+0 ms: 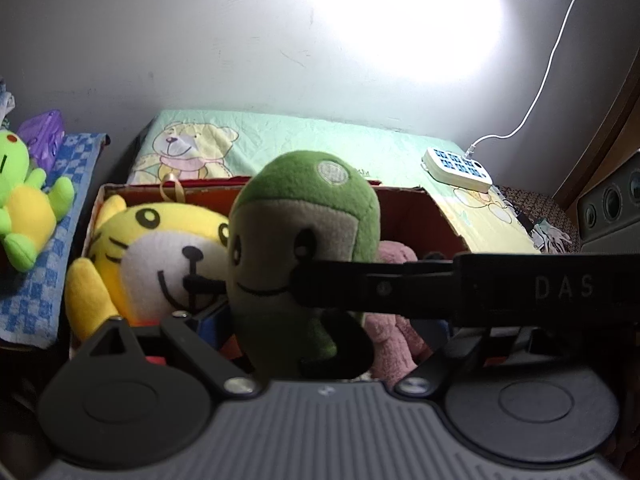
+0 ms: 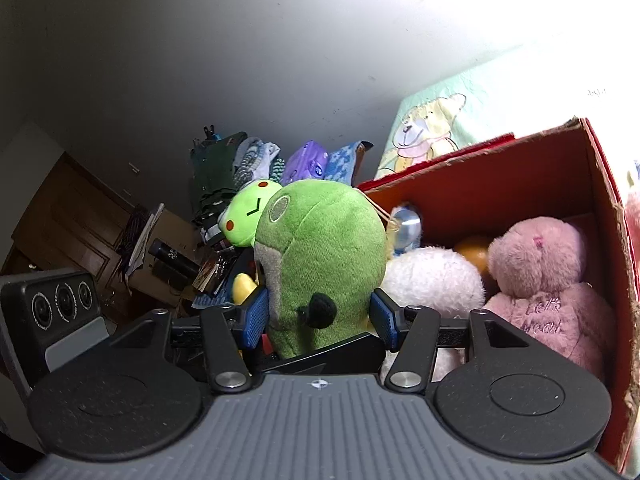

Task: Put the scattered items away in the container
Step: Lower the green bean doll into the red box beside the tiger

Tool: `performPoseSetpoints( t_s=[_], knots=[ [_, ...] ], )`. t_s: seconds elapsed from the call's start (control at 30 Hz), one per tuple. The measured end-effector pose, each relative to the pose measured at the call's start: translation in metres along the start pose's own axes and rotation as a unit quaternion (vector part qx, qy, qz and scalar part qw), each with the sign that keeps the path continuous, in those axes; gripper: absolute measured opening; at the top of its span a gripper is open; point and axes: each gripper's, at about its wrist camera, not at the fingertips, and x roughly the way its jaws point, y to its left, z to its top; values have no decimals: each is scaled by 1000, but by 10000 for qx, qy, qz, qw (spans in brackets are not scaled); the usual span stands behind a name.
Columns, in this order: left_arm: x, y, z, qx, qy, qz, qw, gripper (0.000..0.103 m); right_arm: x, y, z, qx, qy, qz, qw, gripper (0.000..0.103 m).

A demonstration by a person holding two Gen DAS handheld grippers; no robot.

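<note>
Plush fills the left wrist view: a green toy (image 1: 300,248), fleecy, with a rounded head, a grey-beige face and a round stitched patch on its crown, is seen upright above the open box (image 1: 420,216). The left gripper (image 1: 256,284) is set part-way open around it. One black finger (image 1: 360,286) is pressed across the toy's cheek from the right; the other is glimpsed only as a dark tip at the toy's left side, so contact there can only be presumed. Behind the toy, a yellow tiger (image 1: 160,256) with a white muzzle and black stripes is lying in the box, and a pink plush (image 1: 394,340) is seen lower right. The box is of worn cardboard, red inside, its rim frayed. A lime frog (image 1: 24,200) is sprawled on a blue checked cloth (image 1: 48,280) at the left. A white power strip (image 1: 458,170) is laid on the quilted bedspread (image 1: 320,140).

From the right wrist, the same green toy (image 2: 324,264) is seen from the side, pinched low on its body between the blue ribbed pads (image 2: 256,316) of the right gripper (image 2: 320,316), whose jaws are held moderately apart by its bulk. It is held just left of the box (image 2: 520,176), at the rim. Inside are packed a shaggy white plush (image 2: 436,280) and the pink plush (image 2: 548,276), with embroidered lettering on its chest. The frog (image 2: 244,216) is partly hidden behind the toy.
</note>
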Motion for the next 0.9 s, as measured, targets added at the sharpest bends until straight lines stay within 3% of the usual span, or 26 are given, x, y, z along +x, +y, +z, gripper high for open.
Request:
performPoseSetpoints(
  t_s=[0.63,0.8,0.9],
  knots=[
    [8,-7,5,-98,443,71,9989,94,-1,-2,5,11,197,-26,9998,57],
    [2,-10,-5,-31,586,-60,9983,95,-2,8,4,-179,355,-187,9990,57],
    [7,-7,-12,-63,680,47,9977,95,7,8,-1,-162,487,-257,9984,57]
  ],
)
